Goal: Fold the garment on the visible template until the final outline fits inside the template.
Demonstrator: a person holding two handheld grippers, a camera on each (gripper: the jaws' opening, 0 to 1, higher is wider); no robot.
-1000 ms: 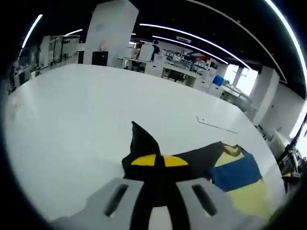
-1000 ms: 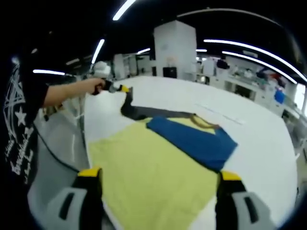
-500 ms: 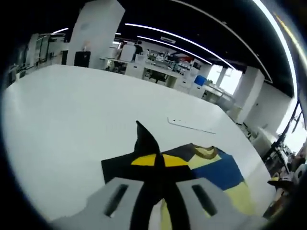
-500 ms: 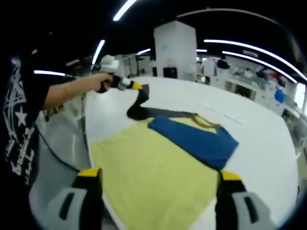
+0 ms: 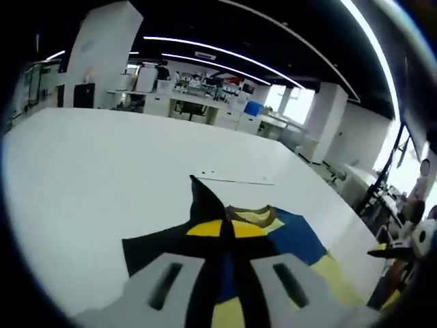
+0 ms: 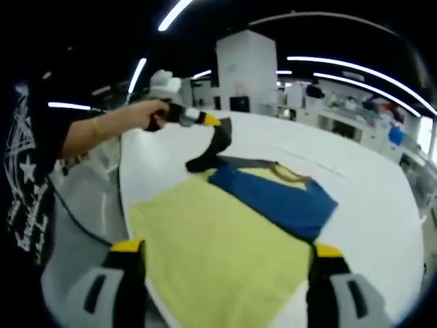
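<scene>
A yellow garment lies flat on the white table, with its blue sleeve folded across the chest. My left gripper is shut on the black sleeve, whose tip sticks up between the jaws. Beyond it show the collar and the blue sleeve. In the right gripper view the left gripper holds the black sleeve lifted off the table, near the collar. My right gripper hovers open over the yellow body, with nothing between its jaws.
A person's forearm reaches in from the left, along the table's near edge. A thin pale strip lies on the table beyond the collar. Desks and a white pillar stand far behind.
My left gripper has carried the black sleeve up and across toward the collar. The sleeve now hangs from it above the table. The right gripper has stayed put.
</scene>
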